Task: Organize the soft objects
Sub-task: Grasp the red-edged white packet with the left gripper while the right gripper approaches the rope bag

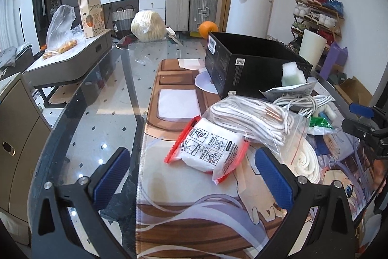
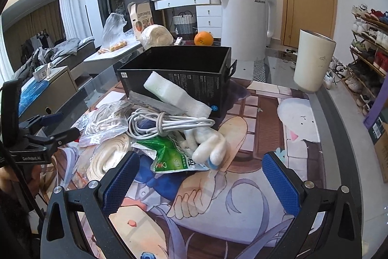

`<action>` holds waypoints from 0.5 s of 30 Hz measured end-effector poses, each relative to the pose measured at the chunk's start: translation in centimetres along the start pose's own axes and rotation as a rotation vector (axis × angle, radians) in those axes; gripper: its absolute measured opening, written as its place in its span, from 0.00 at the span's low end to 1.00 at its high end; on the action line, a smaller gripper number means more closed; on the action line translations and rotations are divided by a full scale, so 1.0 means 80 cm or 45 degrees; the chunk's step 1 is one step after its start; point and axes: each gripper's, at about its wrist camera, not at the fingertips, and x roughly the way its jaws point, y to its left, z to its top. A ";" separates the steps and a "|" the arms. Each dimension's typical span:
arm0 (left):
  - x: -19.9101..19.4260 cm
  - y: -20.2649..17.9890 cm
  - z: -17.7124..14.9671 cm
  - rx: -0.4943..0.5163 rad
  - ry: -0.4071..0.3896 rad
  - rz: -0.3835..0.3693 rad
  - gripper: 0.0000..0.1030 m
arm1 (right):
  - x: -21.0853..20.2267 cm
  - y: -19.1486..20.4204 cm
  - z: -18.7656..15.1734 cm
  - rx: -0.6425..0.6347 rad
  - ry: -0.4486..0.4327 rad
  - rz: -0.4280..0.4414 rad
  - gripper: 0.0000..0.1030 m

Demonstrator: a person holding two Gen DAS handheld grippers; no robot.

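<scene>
Left gripper point(image 1: 191, 176) hovers with its blue textured pads spread wide, nothing between them; just ahead on the printed mat point(image 1: 174, 188) lies a red-edged white packet point(image 1: 208, 149) bearing pictogram instructions, and a clear zip bag point(image 1: 252, 123) of white cord rests on it, before the open black box point(image 1: 257, 62). Right gripper point(image 2: 198, 181) likewise gapes, holding nothing, near a green foil packet point(image 2: 169, 157), a coiled white cable point(image 2: 165, 125) and a foam strip point(image 2: 177, 94) leaning against the box; the white kettle point(image 2: 245, 23) reads AUX

A glass table point(image 1: 101, 98) carries a printed mat point(image 2: 242, 198), a black box point(image 2: 179, 69) and an orange point(image 2: 203, 38).
</scene>
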 end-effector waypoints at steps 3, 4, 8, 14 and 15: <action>0.006 -0.002 0.001 0.011 0.039 -0.002 0.99 | 0.002 0.002 0.000 -0.005 0.022 0.009 1.00; 0.008 -0.002 0.002 0.013 0.051 0.002 0.99 | 0.003 0.004 -0.001 -0.004 0.031 0.014 1.00; 0.019 -0.006 0.009 0.029 0.089 0.019 0.99 | 0.006 0.012 -0.008 0.007 0.064 0.046 1.00; 0.034 -0.010 0.014 0.059 0.128 0.017 0.79 | 0.009 0.041 -0.021 0.000 0.094 0.111 1.00; 0.035 -0.011 0.015 0.061 0.141 0.006 0.71 | 0.009 0.044 -0.022 -0.005 0.093 0.115 1.00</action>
